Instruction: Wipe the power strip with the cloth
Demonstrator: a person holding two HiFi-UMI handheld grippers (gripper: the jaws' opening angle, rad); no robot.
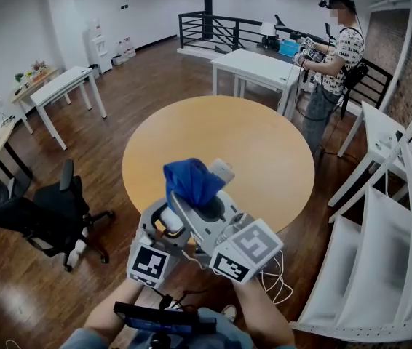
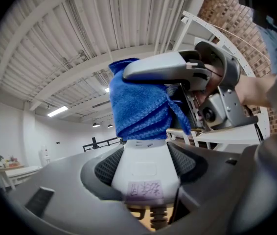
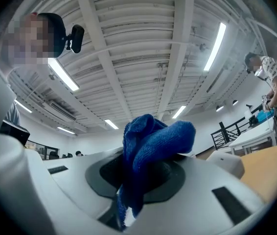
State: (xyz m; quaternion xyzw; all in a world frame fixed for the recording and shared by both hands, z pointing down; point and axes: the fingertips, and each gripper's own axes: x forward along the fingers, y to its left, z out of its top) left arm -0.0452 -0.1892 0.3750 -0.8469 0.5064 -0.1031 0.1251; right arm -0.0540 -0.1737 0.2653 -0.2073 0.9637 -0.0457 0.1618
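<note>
**Cloth bunched over the strip's end, both tools loaded**

Above the 6 o'clock edge of the round wooden counter [image 1: 264,144], the two tools are held up close together. The left tool [image 1: 167,222] is clamped on the power strip [image 2: 146,173]: in the left gripper view the white body sits squeezed between the dark padded jaws, with a labelled patch facing the camera and the ribbed cable collar at its 6 o'clock end. The right tool [image 1: 200,201] is closed on the blue cloth [image 3: 148,151], which rises out of its jaws in a folded wad.

In the left gripper view the cloth covers the strip's 12 o'clock end, touching it, with the right tool reaching in from 3 o'clock. In the head view a short white end of the strip pokes out at the cloth's 2 o'clock side. A white cable [image 1: 275,282] loops down below the right tool.

A black office chair [image 1: 53,217] stands on the floor at the counter's 8 o'clock. Another person [image 1: 337,57] stands by a white table at 1 o'clock.
</note>
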